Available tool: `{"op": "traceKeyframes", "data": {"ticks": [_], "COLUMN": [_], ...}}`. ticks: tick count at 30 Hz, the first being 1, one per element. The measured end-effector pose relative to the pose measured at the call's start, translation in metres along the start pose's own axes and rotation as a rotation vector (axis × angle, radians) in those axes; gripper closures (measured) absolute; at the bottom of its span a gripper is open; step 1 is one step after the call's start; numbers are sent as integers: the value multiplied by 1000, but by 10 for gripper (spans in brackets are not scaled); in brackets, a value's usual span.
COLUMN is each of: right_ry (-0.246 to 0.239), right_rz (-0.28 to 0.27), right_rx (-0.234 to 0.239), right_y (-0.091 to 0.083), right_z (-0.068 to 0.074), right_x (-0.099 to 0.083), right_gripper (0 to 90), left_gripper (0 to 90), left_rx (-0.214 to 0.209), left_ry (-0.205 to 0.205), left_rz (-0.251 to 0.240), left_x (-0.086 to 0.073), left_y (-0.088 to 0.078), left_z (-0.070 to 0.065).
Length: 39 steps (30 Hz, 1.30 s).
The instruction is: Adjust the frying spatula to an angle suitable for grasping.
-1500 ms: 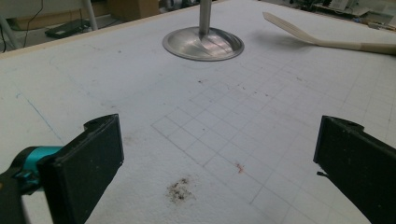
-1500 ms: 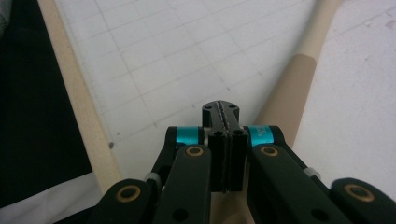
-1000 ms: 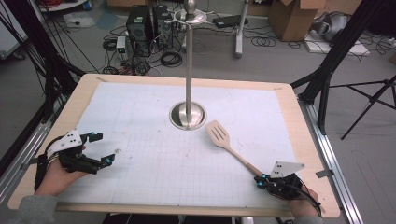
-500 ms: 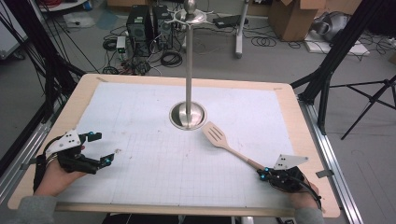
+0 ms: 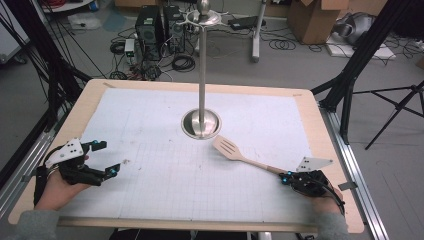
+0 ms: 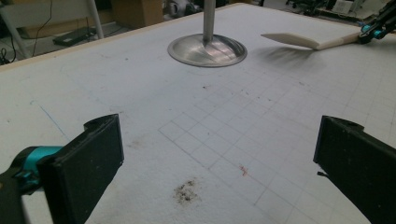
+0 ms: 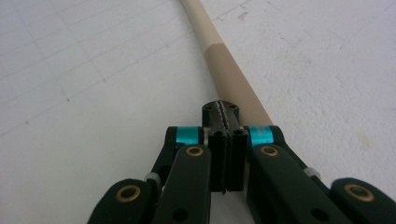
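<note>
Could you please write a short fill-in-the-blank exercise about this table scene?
1. The jaws of the left gripper stand ___.
2. The right gripper holds the wooden spatula by its ___.
3. The metal stand has a ___ base.
Missing words: open; handle; round.

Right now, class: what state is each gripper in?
Left gripper: open, holding nothing.
Right gripper: jaws shut together; wooden spatula handle beside them; a grip cannot be told.

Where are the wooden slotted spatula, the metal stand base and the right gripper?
wooden slotted spatula (image 5: 228, 147), high view, slotted blade
round metal stand base (image 6: 207, 50), left gripper view, dished foot
right gripper (image 7: 226, 114), right gripper view, closed jaw tips
</note>
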State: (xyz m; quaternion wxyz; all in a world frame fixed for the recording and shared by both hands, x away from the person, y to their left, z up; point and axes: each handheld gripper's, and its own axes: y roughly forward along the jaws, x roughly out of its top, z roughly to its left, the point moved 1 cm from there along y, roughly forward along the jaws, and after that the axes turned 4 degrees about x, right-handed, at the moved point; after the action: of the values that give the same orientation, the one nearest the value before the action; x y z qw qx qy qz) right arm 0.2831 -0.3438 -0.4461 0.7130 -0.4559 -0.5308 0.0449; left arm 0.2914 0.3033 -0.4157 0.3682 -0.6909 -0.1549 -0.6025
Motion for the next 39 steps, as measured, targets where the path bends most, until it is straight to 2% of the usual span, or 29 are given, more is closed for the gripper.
{"op": "traceKeyframes", "data": {"ticks": [6,8,9,11,13,15,19,23,27,33,34,37,39], "right_ry": [26,52,82,83,79,53,37,65,76,115,119,109,104], "right_rz": [-19,-28,-56,-110,-128,-110,-87,-73,-57,-67,-54,0,12], "right_rx": [6,4,28,56,75,85,92,88,90,102,116,111,108], "right_y": [0,0,0,-1,5,13,29,48,63,74,77,85,88], "right_z": [-6,-5,-6,-3,0,4,6,-1,-9,-22,-23,-23,-23], "right_x": [0,0,1,7,21,34,58,77,85,88,87,87,86], "right_gripper": [900,900,900,900,900,900,900,900,900,900,900,900,900], "left_gripper": [20,20,20,20,20,20,20,20,20,20,20,20,20], "left_rx": [-8,-6,-5,-3,-3,-1,1,3,9,21,23,30,36], "left_ry": [7,4,0,-2,-1,1,3,3,-5,-5,-7,-5,-5], "left_rz": [10,7,6,12,18,15,12,15,16,28,30,34,38], "left_x": [0,0,0,-1,-2,-2,-2,-3,-5,-8,-9,-10,-11], "left_y": [1,1,1,1,1,1,-1,-4,-7,-11,-12,-13,-14], "left_z": [-2,-1,-1,0,0,-1,-1,0,1,1,1,1,1]}}
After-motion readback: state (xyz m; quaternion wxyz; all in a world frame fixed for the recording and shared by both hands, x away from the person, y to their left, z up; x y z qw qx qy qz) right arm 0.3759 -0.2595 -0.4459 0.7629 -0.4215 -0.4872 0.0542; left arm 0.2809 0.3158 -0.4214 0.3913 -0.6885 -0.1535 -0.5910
